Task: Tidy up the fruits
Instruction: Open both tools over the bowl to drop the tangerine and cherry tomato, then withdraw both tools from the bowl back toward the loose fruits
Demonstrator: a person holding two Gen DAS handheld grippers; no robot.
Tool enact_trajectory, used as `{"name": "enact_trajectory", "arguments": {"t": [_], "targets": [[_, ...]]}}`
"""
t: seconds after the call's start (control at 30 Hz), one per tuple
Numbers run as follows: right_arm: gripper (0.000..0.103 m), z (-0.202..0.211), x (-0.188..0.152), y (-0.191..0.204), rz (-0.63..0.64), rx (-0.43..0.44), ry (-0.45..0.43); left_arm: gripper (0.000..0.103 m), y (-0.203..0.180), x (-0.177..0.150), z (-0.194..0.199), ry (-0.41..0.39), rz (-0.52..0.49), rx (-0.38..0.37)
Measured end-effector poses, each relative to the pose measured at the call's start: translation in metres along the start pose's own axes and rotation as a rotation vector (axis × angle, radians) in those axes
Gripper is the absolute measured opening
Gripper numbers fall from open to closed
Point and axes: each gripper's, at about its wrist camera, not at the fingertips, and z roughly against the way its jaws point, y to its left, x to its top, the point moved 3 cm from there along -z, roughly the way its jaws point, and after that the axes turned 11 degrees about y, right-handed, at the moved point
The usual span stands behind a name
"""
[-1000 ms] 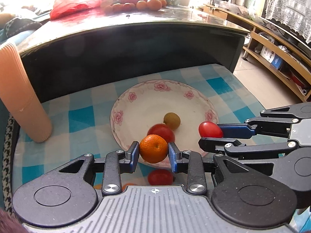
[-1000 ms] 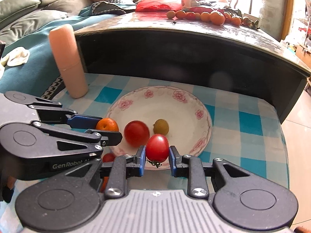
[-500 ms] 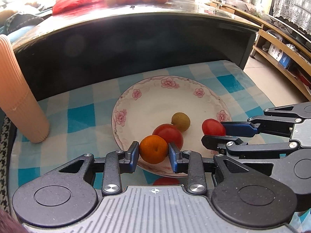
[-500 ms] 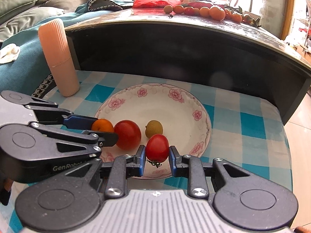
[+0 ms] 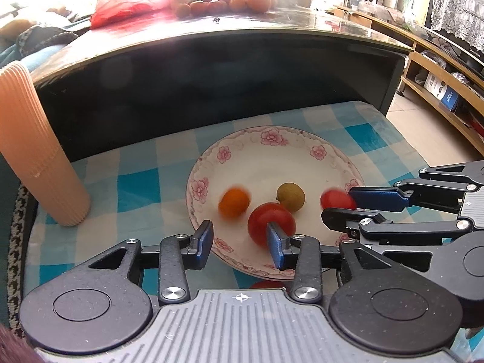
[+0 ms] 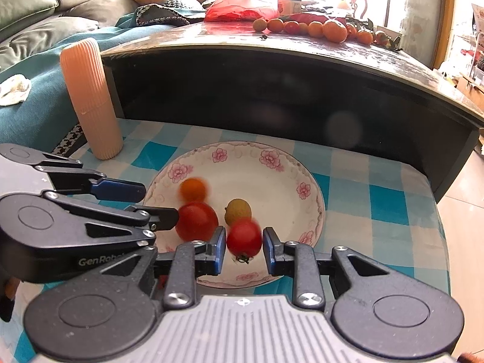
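Observation:
A white flowered plate (image 5: 272, 130) (image 6: 242, 145) lies on the blue checked cloth. My left gripper (image 5: 240, 242) (image 6: 158, 204) is open at the plate's near rim. Beyond its fingers, the small orange (image 5: 234, 202) (image 6: 193, 189) is a motion-blurred shape in the plate. A large red tomato (image 5: 269, 224) (image 6: 196, 220) and a yellow-green fruit (image 5: 290, 196) (image 6: 238, 211) rest mid-plate. My right gripper (image 6: 243, 248) (image 5: 337, 204) is over the plate's right side. The small tomato (image 6: 243, 239) (image 5: 337, 199) sits blurred between its fingers with thin gaps, so it is loose.
A ribbed peach cylinder (image 5: 39, 157) (image 6: 90, 99) stands on the cloth's left. A dark table (image 5: 227, 75) rises behind the plate, with several oranges (image 6: 317, 27) and a red bag on top. Something red (image 5: 266, 284) peeks out under the plate's near edge.
The left gripper opened and let go of the orange, which moved into the plate. The small tomato slipped lower between the right fingers. Both grippers moved forward over the plate.

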Motion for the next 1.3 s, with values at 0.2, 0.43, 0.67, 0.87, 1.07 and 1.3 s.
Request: {"name": "enact_trajectory", "arguments": {"t": [0.2, 0.43, 0.67, 0.87, 1.07, 1.3], "targets": [[0.042, 0.003, 0.000, 0.002, 0.003, -0.004, -0.012, 0.052, 0.002, -0.001, 0.003, -0.010, 0.004, 0.009], [0.042, 0.008, 0.000, 0.002, -0.002, -0.016, -0.020, 0.055, 0.001, -0.002, 0.010, -0.024, -0.005, 0.019], [0.042, 0.015, -0.003, 0.006, 0.018, -0.029, -0.029, 0.061, 0.001, -0.005, 0.015, -0.035, -0.026, 0.031], [0.042, 0.021, -0.009, 0.012, 0.036, -0.033, -0.024, 0.063, -0.002, -0.011, 0.023, -0.040, -0.059, 0.054], [0.042, 0.031, -0.017, 0.023, 0.066, -0.020, -0.023, 0.065, 0.000, -0.022, 0.033, -0.032, -0.064, 0.063], [0.043, 0.040, -0.031, 0.037, 0.098, -0.007, -0.008, 0.067, 0.000, -0.040, 0.043, -0.012, -0.083, 0.069]]}}
